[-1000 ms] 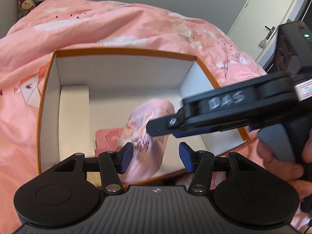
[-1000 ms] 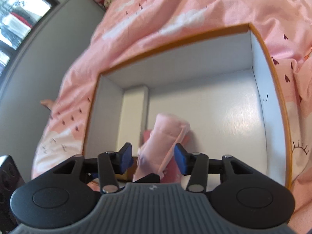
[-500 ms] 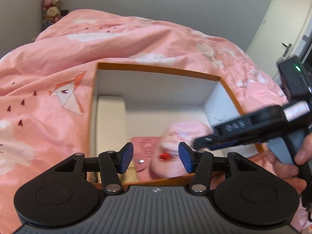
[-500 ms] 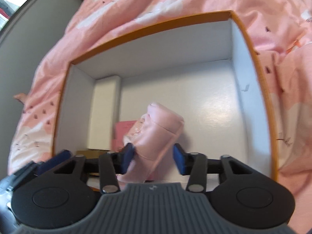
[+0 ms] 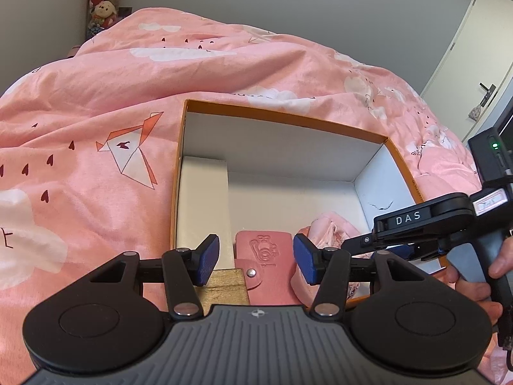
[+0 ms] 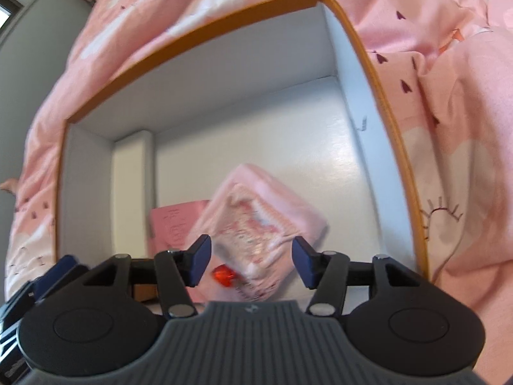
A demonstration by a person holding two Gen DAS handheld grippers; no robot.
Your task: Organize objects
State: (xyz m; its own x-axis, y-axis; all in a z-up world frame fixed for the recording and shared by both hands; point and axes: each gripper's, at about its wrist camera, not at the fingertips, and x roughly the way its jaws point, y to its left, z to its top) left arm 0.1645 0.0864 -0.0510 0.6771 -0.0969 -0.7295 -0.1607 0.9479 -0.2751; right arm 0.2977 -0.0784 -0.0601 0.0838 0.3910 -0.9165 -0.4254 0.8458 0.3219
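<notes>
An orange-rimmed white box (image 5: 288,118) (image 6: 205,29) lies open on the pink bed cover. Inside it a pink soft pouch (image 6: 259,221) (image 5: 333,227) rests on the box floor, next to a pink leather case (image 5: 266,250) (image 6: 173,221). My right gripper (image 6: 250,261) hangs just above the pouch; its jaws are opening and the pads stand clear of the pouch. In the left wrist view the right gripper (image 5: 368,240) reaches into the box from the right. My left gripper (image 5: 256,263) is open above the near box edge with nothing between its fingers.
A long white block (image 5: 205,205) lies along the box's left wall and a wooden block (image 5: 224,285) sits at the near edge. The pink duvet (image 5: 96,128) surrounds the box. A door (image 5: 474,48) and plush toys (image 5: 102,0) stand beyond the bed.
The right gripper lowered the pink pouch to the box floor and let go of it, its fingers spreading. The left gripper drew back and turned left, so the box sits farther right in its view.
</notes>
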